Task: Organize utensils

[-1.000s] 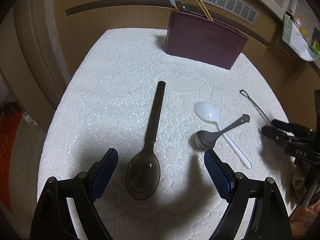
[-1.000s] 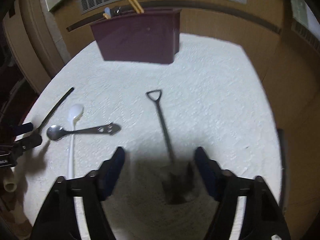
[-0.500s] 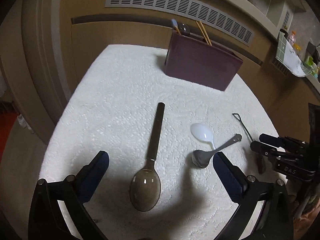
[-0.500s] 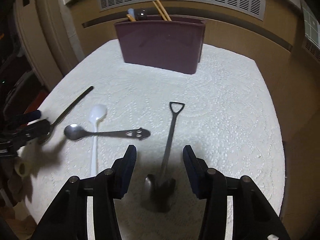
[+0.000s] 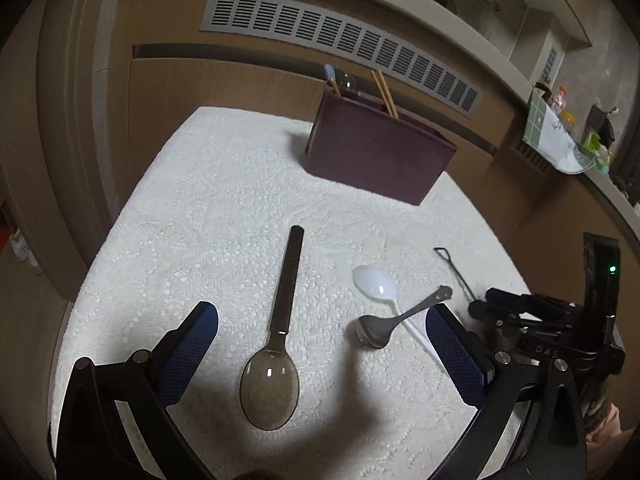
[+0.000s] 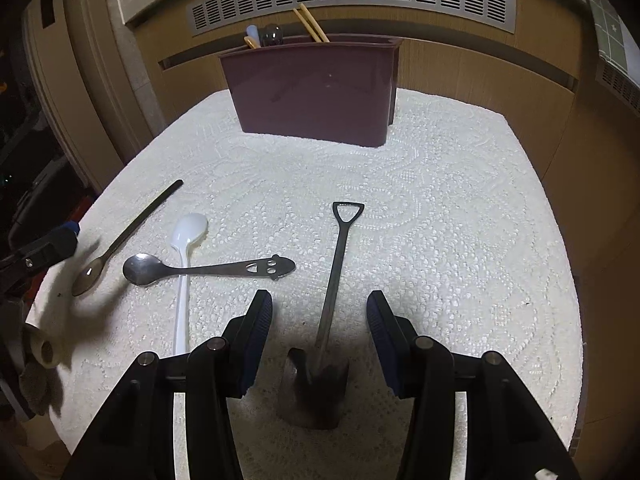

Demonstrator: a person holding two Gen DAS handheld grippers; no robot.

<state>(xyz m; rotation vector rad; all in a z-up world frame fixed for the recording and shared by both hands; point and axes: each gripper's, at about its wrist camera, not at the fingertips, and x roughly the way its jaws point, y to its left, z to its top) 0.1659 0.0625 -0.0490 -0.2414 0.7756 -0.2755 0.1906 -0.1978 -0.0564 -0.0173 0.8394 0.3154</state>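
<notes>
White lace covered the tabletop (image 6: 460, 240), with the maroon caddy (image 6: 316, 92) at the back. Right tool (image 6: 320, 324) was spread either side of the shovel spoon (image 6: 338, 264), probably to grip its stem; left tool (image 5: 320, 344), released, bracketed the brown spoon (image 5: 276, 360).

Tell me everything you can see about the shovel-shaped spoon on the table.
The dark metal shovel-shaped spoon lies flat on the white lace tablecloth. It has a squared spade bowl nearest the camera, a thin straight shaft and an open triangular loop handle pointing toward the maroon utensil holder. It sits between the open right gripper fingers, apparently untouched, apart from the other spoons.
</notes>
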